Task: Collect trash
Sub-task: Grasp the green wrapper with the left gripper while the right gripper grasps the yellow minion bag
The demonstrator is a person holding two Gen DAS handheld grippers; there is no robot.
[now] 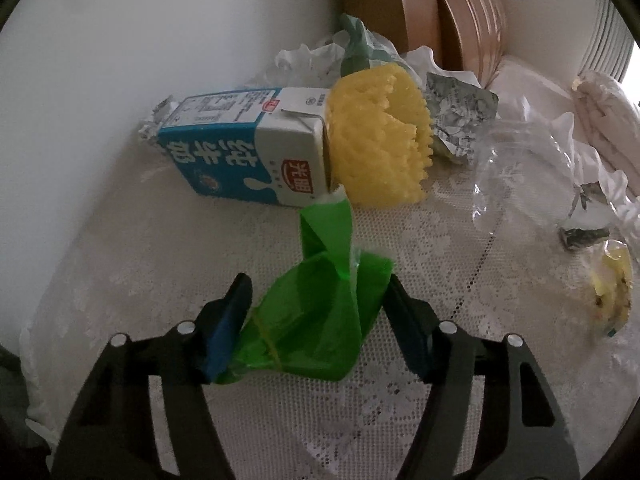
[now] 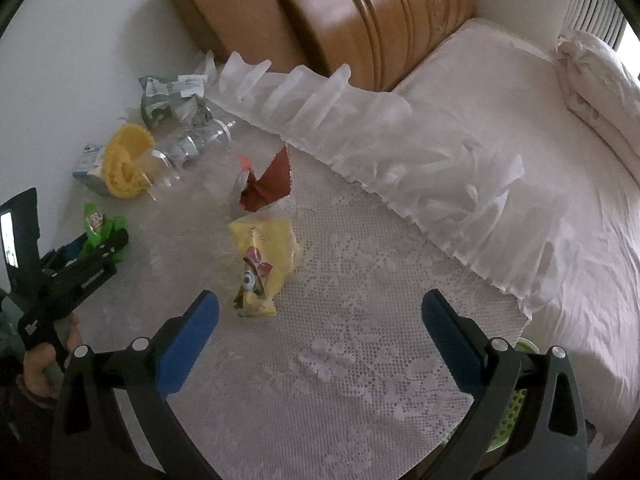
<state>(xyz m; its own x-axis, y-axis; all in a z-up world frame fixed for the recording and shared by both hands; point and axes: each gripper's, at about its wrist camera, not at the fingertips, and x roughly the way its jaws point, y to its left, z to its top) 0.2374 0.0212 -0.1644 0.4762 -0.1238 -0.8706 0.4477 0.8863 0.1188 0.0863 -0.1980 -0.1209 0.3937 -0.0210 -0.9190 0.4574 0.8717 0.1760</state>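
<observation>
Left gripper (image 1: pixel 316 300) of mine has its blue pads either side of a crumpled green wrapper (image 1: pixel 320 316) on the lace-covered tabletop (image 1: pixel 400 400), not visibly pinching it; my right gripper (image 2: pixel 320 320) hangs wide apart, empty, just short of a yellow snack packet (image 2: pixel 260 264)

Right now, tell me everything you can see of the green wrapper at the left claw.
The green wrapper is thin, glossy, crumpled plastic film, bright green, with a folded strip rising toward the milk carton. It sits between the left claw fingers, over the lace tablecloth. The right wrist view shows a printed patch on it. Whether the fingers are pinching it yet is unclear.
</observation>
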